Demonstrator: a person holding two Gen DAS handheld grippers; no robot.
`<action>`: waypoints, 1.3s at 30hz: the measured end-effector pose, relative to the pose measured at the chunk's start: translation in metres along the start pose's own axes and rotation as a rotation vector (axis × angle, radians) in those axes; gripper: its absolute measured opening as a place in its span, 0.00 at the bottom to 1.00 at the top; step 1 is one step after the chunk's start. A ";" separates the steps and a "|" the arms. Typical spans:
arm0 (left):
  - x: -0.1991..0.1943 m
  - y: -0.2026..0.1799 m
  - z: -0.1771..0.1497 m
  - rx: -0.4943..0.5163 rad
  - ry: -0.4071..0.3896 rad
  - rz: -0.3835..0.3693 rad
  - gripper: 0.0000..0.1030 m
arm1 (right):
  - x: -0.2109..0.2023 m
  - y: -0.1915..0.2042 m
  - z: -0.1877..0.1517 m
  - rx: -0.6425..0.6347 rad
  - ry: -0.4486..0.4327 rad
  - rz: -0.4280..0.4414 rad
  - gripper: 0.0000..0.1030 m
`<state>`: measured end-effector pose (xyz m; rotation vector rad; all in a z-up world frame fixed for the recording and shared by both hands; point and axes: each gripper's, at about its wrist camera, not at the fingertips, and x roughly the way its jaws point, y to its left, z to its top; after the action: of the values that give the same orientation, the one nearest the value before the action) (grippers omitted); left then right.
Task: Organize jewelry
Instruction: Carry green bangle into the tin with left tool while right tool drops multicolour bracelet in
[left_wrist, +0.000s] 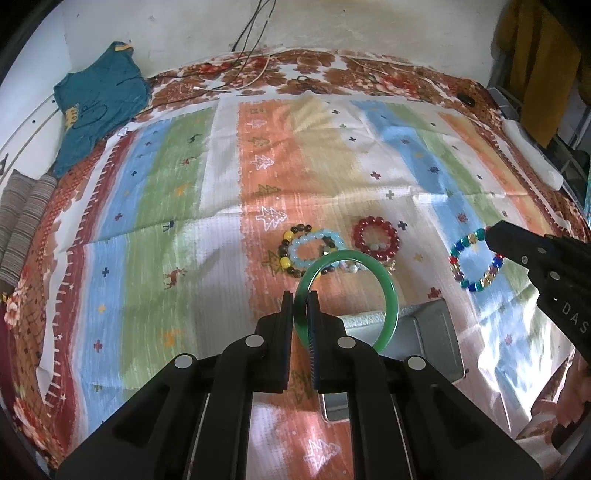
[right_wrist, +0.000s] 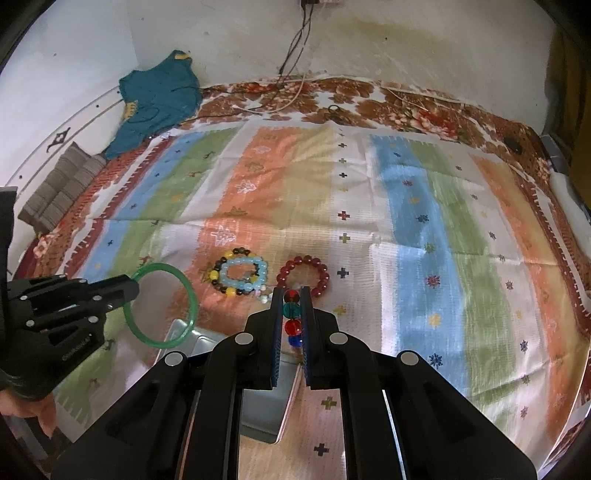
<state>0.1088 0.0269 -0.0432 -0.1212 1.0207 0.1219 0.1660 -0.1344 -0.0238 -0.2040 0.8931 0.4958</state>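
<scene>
My left gripper (left_wrist: 300, 300) is shut on a green bangle (left_wrist: 391, 295) and holds it above a silver metal tin (left_wrist: 436, 332). It also shows in the right wrist view (right_wrist: 131, 288) with the bangle (right_wrist: 188, 291). My right gripper (right_wrist: 290, 295) is shut on a multicoloured bead bracelet (right_wrist: 291, 314), held edge-on above the tin (right_wrist: 258, 406). In the left wrist view the right gripper (left_wrist: 491, 236) holds that bracelet (left_wrist: 476, 284) hanging. On the cloth lie a red bead bracelet (left_wrist: 376, 236), a light blue bead bracelet (left_wrist: 314, 251) and a dark and yellow bead bracelet (left_wrist: 286, 254).
A striped cloth (left_wrist: 184, 221) covers a floral bedspread (left_wrist: 332, 70). A teal garment (left_wrist: 96, 103) and a striped grey cushion (left_wrist: 22, 225) lie at the far left. Cables (left_wrist: 251, 44) hang down the back wall. A white object (left_wrist: 532, 155) lies at the right edge.
</scene>
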 end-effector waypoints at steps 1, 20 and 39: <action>-0.001 -0.001 -0.001 0.005 0.002 0.001 0.07 | -0.002 0.002 -0.001 -0.003 -0.002 0.002 0.10; -0.008 -0.022 -0.023 0.049 0.042 -0.041 0.08 | -0.013 0.019 -0.032 -0.043 0.036 0.056 0.10; -0.001 -0.005 -0.018 0.004 0.041 0.030 0.45 | 0.006 0.003 -0.037 -0.008 0.103 -0.028 0.36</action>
<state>0.0934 0.0187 -0.0513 -0.1053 1.0638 0.1454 0.1421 -0.1440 -0.0508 -0.2507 0.9879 0.4660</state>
